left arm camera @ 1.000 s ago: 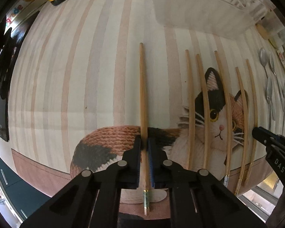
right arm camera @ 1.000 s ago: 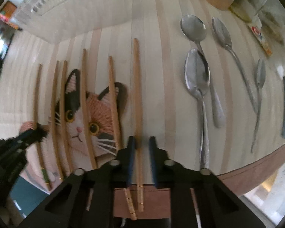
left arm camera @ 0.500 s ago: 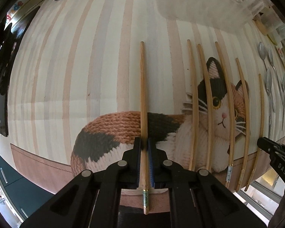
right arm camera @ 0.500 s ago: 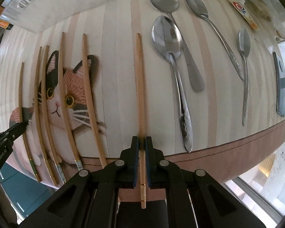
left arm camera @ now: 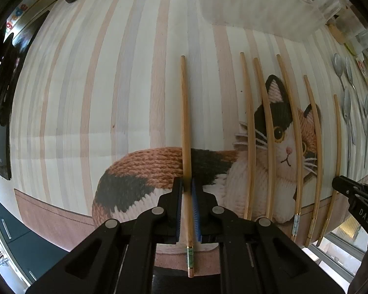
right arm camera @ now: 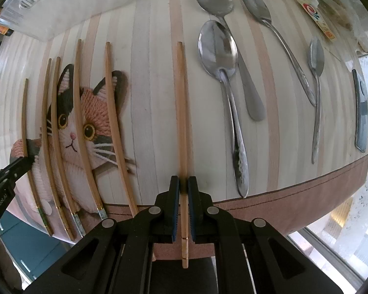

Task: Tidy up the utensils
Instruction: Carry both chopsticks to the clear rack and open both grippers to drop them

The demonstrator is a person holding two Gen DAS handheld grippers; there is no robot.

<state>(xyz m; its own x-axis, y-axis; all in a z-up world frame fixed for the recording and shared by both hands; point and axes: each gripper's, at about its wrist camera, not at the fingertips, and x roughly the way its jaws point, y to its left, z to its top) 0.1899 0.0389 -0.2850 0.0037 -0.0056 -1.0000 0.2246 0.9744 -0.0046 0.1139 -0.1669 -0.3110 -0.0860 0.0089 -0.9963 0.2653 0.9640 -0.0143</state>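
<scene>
Chopsticks sorted beside the cat print: left claw (left arm camera: 187, 210) pinches one chopstick (left arm camera: 185, 122) left of it, right claw (right arm camera: 183, 210) another (right arm camera: 182, 112) between cat and spoons (right arm camera: 220, 56), probably spacing rows apart.

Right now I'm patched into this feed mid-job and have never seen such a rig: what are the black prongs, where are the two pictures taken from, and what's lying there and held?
There is no robot arm. A person carries a two-finger tool in each hand, and each tool has a fisheye camera looking along its fingers, so the black prongs at the bottom are the tool itself.

The left wrist picture shows the left tool shut on a chopstick with a green band. The right wrist picture shows the right tool shut on a plain chopstick.

Below lies a striped cloth with a cat picture. Between the two held chopsticks lie four more chopsticks; right of them, four spoons.
</scene>
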